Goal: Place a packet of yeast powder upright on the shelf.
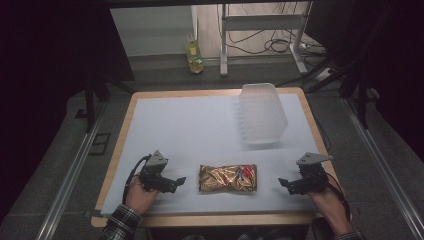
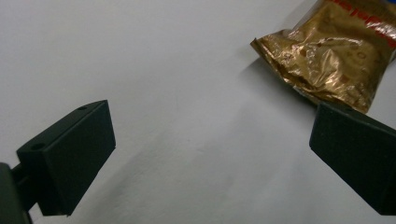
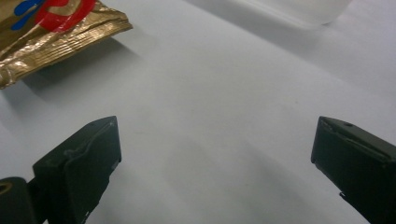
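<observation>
Snack packet (image 1: 228, 178): gold foil, red and blue print, unreadable; flat on table (image 1: 200, 125), near clear plastic tub (image 1: 262, 114).
Left tongs (image 1: 179, 182): left of packet, spread, empty.
Right tongs (image 1: 284, 184): right of packet, spread, empty.

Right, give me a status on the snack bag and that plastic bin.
Nothing looks done yet: the gold snack bag lies flat on the white mat, apart from the translucent bin farther back. Both tools sit open beside the bag, left tool and right tool, touching nothing. Gripping the bag and probably moving it to the bin remain.
</observation>
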A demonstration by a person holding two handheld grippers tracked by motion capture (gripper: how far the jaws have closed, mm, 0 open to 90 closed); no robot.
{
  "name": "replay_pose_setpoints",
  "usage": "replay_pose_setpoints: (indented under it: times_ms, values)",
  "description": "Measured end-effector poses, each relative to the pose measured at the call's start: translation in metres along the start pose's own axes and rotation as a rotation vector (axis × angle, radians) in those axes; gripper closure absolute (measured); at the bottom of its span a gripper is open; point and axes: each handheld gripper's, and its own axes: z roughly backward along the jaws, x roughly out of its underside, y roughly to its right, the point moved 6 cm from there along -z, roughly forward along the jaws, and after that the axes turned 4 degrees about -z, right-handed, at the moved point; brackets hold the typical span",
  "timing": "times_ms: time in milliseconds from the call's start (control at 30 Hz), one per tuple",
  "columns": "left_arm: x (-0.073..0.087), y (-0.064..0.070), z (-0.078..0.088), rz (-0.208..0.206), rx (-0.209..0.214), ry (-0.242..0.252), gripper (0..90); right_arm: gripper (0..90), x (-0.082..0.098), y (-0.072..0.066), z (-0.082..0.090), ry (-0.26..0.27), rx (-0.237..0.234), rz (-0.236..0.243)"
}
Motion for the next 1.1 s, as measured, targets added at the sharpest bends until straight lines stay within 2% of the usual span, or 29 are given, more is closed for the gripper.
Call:
replay_pose_setpoints:
  times_ms: [133, 200, 300, 333, 500, 567, 733, 800, 933, 1000, 1100]
  values:
    - [0.001, -0.001, -0.001, 0.000, 0.009, -0.001, 0.8, 1.8, 0.000, -0.001, 0.000, -0.002, 0.004, 0.018]
    - [0.002, -0.002, -0.002, -0.007, -0.005, 0.007, 0.8, 1.8, -0.001, -0.001, 0.000, 0.005, 0.003, 0.020]
    - [0.003, -0.005, -0.003, 0.010, 0.002, 0.014, 0.8, 1.9, 0.000, -0.002, 0.000, -0.002, 0.003, 0.035]
    - [0.004, -0.006, -0.004, 0.008, -0.010, 0.016, 0.8, 1.9, 0.000, -0.002, -0.001, -0.005, 0.001, 0.038]
    - [0.005, -0.007, -0.004, -0.006, -0.007, 0.011, 1.4, 1.9, 0.000, -0.003, -0.002, -0.013, 0.002, 0.047]
    - [0.004, -0.004, -0.006, -0.026, -0.003, 0.010, 1.4, 1.9, 0.000, -0.003, -0.002, -0.009, 0.004, 0.049]
    - [0.001, 0.001, -0.006, -0.027, 0.019, 0.011, 1.4, 1.8, -0.001, -0.003, -0.001, -0.003, 0.004, 0.050]
    - [-0.004, 0.006, -0.003, -0.031, 0.020, 0.041, 1.9, 1.9, -0.001, -0.003, -0.001, -0.003, 0.007, 0.057]
    - [-0.008, 0.009, -0.003, -0.048, 0.016, 0.070, 1.9, 1.9, -0.002, -0.004, -0.001, -0.001, 0.007, 0.061]
    - [-0.009, 0.011, -0.004, -0.053, 0.030, 0.083, 1.9, 1.7, -0.003, -0.004, -0.001, 0.013, 0.008, 0.059]
    - [-0.010, 0.012, -0.004, -0.046, 0.037, 0.082, 2.1, 1.8, -0.005, -0.005, 0.000, 0.027, 0.004, 0.059]
